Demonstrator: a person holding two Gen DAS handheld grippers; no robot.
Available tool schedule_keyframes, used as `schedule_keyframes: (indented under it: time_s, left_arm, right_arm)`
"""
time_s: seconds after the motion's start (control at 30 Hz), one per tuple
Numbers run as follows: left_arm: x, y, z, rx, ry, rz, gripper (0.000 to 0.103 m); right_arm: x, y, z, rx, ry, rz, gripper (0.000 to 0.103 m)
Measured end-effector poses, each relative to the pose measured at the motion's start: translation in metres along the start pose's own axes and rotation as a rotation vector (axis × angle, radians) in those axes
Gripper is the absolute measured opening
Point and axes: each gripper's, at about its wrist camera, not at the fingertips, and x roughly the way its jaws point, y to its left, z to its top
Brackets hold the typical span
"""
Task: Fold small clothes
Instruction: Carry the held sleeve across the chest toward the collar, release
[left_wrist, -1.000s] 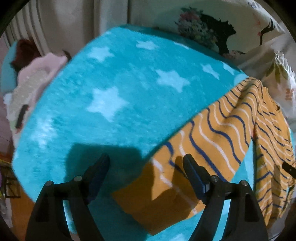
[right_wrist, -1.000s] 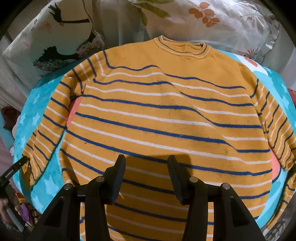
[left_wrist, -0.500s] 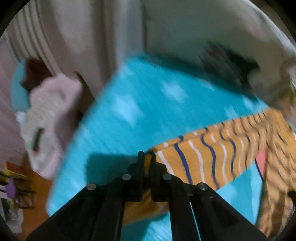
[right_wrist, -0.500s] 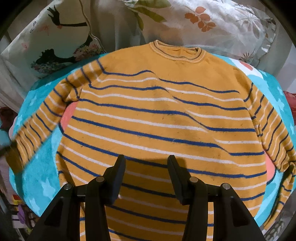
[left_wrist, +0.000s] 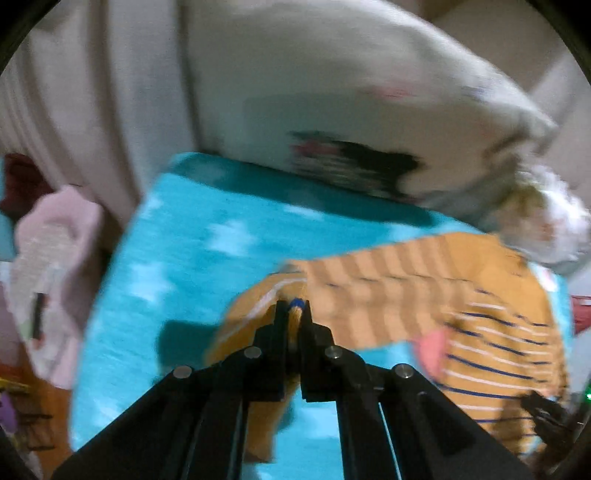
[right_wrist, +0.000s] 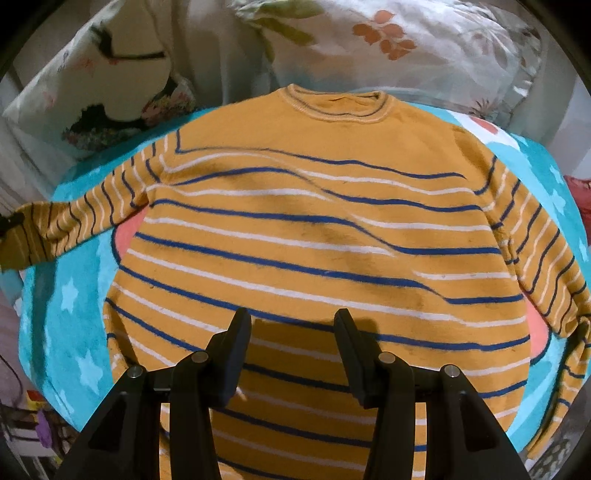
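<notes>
An orange sweater (right_wrist: 317, 229) with blue and white stripes lies flat, front up, on a turquoise star blanket (right_wrist: 70, 295). Its collar points away from me. My left gripper (left_wrist: 293, 308) is shut on the cuff of the sweater's left sleeve (left_wrist: 369, 291) and holds it lifted off the blanket; the view is blurred. That raised sleeve (right_wrist: 74, 221) shows at the left edge of the right wrist view. My right gripper (right_wrist: 291, 325) is open and empty above the sweater's lower body.
Floral pillows (right_wrist: 406, 44) lie behind the collar, another (left_wrist: 351, 122) beyond the blanket's far edge. A pink and white cloth pile (left_wrist: 48, 266) sits off the blanket's left side. The blanket's left edge (left_wrist: 107, 295) drops away.
My left gripper closed on the sleeve cuff, lifted it and is carrying it toward the sweater body. The sleeve now stretches out sideways. My right gripper stayed open and drew back slightly.
</notes>
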Motion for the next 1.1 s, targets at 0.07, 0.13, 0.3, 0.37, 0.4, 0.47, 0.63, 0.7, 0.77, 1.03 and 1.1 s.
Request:
schedule_keyframes:
  time_s: [0.07,0.13,0.3,0.37,0.4,0.47,0.63,0.7,0.77,1.03,1.1]
  left_arm:
    - [-0.003,-0.030,-0.004,0.002,0.008,-0.074,0.004]
    - [-0.006,-0.068,-0.009,0.014,0.011,-0.140,0.004]
    - [0.003,-0.195,-0.013,0.091,0.044,-0.279,0.004]
    - [0.011,-0.245,-0.016,0.126,0.057,-0.332,0.004]
    - [0.015,-0.272,-0.019,0.143,0.065,-0.354,0.004]
    - [0.031,-0.324,-0.028,0.161,0.088,-0.401,0.005]
    - [0.083,-0.409,-0.060,0.174,0.188,-0.475,0.020]
    - [0.087,-0.413,-0.075,0.170,0.230,-0.488,0.023]
    - [0.076,-0.407,-0.089,0.192,0.225,-0.488,0.039]
    - [0.042,-0.277,-0.121,0.083,0.148,-0.174,0.062]
    - [0.046,-0.245,-0.134,0.060,0.167,-0.037,0.062]
  right_arm:
    - [-0.005,-0.014,0.003,0.025,-0.019,0.010,0.051]
    - [-0.008,-0.029,0.004,0.047,-0.038,0.020,0.051]
    - [-0.020,-0.083,0.004,0.107,-0.072,0.037,0.051]
    - [-0.027,-0.110,0.002,0.140,-0.084,0.038,0.051]
    - [-0.030,-0.123,0.001,0.155,-0.089,0.035,0.051]
    - [-0.036,-0.155,-0.003,0.180,-0.101,0.024,0.051]
    - [-0.043,-0.210,-0.008,0.215,-0.100,-0.013,0.051]
    - [-0.046,-0.230,-0.007,0.220,-0.107,-0.016,0.051]
    - [-0.049,-0.240,-0.004,0.217,-0.118,-0.008,0.051]
    - [-0.036,-0.205,0.030,0.106,-0.139,0.178,0.051]
    - [-0.022,-0.186,0.041,0.082,-0.119,0.236,0.051]
